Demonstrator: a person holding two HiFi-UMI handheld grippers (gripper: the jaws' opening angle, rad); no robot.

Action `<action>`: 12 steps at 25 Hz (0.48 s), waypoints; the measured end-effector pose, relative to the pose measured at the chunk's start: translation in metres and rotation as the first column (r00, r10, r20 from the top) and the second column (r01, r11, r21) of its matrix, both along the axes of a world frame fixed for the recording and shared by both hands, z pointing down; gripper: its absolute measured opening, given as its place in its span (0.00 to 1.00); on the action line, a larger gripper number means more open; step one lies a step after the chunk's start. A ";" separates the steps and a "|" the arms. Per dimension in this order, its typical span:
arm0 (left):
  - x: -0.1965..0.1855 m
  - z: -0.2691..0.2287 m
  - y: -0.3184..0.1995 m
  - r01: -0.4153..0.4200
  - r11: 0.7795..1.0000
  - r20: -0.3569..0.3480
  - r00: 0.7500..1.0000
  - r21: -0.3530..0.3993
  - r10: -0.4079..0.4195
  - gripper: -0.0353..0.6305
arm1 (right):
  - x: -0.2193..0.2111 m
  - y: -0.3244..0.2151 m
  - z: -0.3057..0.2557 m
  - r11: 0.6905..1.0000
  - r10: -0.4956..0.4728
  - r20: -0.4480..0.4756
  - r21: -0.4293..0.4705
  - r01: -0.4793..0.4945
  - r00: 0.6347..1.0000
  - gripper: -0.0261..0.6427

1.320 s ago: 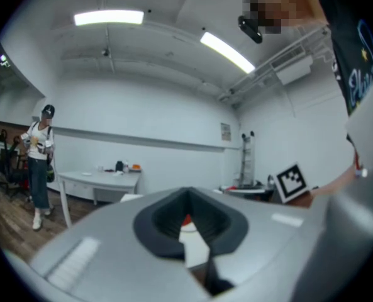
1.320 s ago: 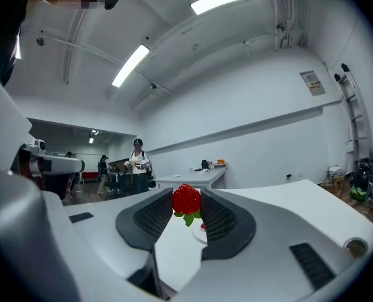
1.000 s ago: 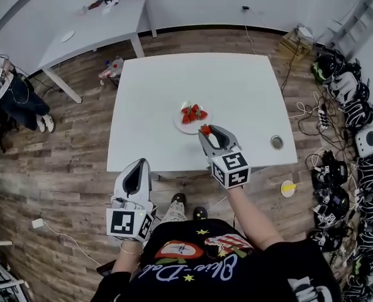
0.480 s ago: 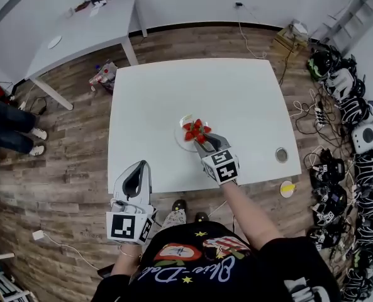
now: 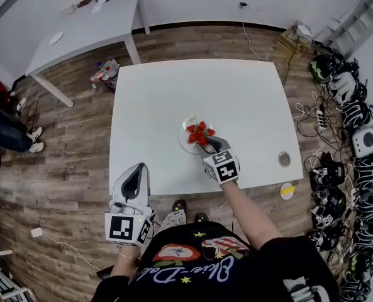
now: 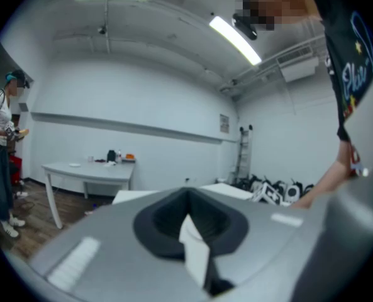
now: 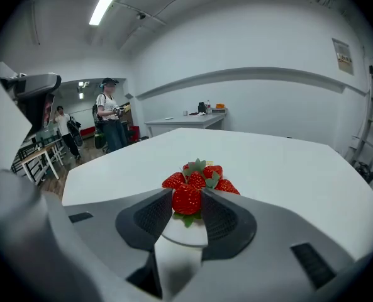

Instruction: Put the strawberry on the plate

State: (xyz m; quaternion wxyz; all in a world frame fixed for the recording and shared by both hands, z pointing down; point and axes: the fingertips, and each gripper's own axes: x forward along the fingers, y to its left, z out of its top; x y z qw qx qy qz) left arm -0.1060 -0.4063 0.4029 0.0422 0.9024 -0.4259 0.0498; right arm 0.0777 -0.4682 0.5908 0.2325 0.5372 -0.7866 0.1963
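Observation:
My right gripper is shut on a red strawberry with green leaves under it. It holds the berry just above the near rim of the small white plate, which shows below the jaws in the right gripper view. Several more strawberries lie heaped on the plate, close behind the held one. My left gripper hangs off the table's near-left edge over the wooden floor. Its jaws are shut with nothing between them.
The white table carries a round metal insert near its right front corner. A second white table with small items stands at the back left. Helmets and cables line the right side. A person stands far left.
My right gripper has carried the strawberry forward from the plate's near side to over its rim, close to the heap. The left gripper has stayed put.

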 end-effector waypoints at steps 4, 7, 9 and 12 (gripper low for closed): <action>-0.002 -0.003 0.003 -0.001 1.000 0.009 1.000 0.005 0.001 0.05 | -0.003 0.001 -0.002 1.000 -0.007 0.022 0.017 0.007 1.000 0.26; -0.003 -0.004 0.006 0.003 1.000 0.011 1.000 0.011 -0.004 0.05 | -0.004 0.004 -0.004 0.999 -0.016 0.035 0.033 0.015 0.999 0.26; -0.003 -0.005 0.008 0.003 1.000 0.010 1.000 0.015 -0.003 0.05 | -0.001 0.008 -0.015 0.998 -0.005 0.052 0.063 0.002 0.999 0.26; -0.002 -0.007 0.009 0.000 1.000 0.008 1.000 0.026 0.000 0.05 | 0.011 0.017 -0.043 0.987 0.035 0.072 0.156 -0.046 0.997 0.26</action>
